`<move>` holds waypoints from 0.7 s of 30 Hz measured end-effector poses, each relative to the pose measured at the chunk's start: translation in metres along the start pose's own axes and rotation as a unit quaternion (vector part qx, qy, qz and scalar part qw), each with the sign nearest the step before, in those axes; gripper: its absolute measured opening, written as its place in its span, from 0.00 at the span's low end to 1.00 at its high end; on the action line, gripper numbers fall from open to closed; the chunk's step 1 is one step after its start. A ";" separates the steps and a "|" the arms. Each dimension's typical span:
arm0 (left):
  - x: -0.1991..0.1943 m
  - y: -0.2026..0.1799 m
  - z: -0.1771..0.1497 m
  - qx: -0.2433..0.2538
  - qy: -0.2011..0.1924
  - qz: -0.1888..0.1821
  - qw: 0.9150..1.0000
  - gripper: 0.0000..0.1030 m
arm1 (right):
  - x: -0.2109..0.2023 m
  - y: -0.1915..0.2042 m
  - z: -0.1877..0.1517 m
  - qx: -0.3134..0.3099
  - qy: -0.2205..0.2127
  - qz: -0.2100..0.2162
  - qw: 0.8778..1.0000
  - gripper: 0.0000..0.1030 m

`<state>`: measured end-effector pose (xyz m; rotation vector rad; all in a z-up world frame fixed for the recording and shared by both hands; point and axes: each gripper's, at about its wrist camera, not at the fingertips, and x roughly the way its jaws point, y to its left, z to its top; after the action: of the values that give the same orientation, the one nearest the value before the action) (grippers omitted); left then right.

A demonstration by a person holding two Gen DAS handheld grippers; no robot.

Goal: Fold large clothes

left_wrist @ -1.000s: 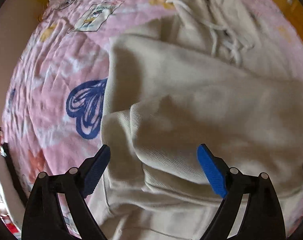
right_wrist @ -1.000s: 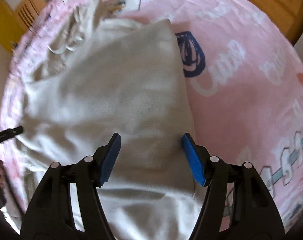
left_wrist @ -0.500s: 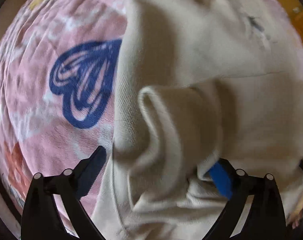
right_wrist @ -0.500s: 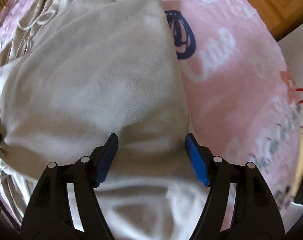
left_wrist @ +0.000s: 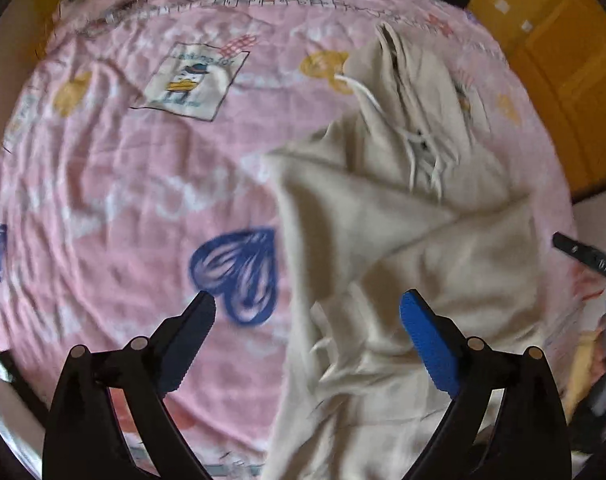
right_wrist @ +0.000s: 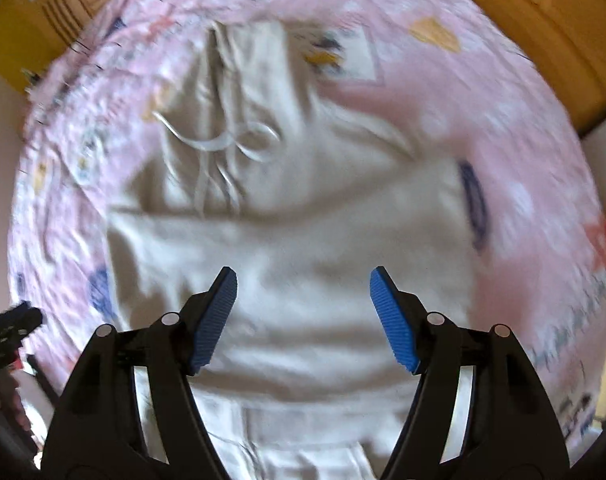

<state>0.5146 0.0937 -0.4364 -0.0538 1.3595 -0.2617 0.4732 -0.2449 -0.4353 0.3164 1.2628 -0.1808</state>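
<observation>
Both my tools, left tool and right tool, hang wide and empty over the half-folded beige hoodie on the bed, more folds left.

Ahead and to the left of the left gripper, the pink bedspread lies bare and flat, open passage; ahead and to its right the cream garment rises in loose folds, its drawstrings trailing; the right gripper crowds its far right; under the right gripper's spread jaws only flat garment; bare bedspread right of them.
</observation>
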 end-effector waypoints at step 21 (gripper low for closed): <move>0.170 -0.075 0.241 -0.192 -0.010 -0.164 0.967 0.92 | 0.180 -0.048 0.269 -0.025 0.047 0.155 0.987 0.66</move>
<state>0.7684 -0.0434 -0.5336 -0.6087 1.3620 -0.2694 0.7553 -0.3723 -0.5419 0.4769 1.2914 0.1325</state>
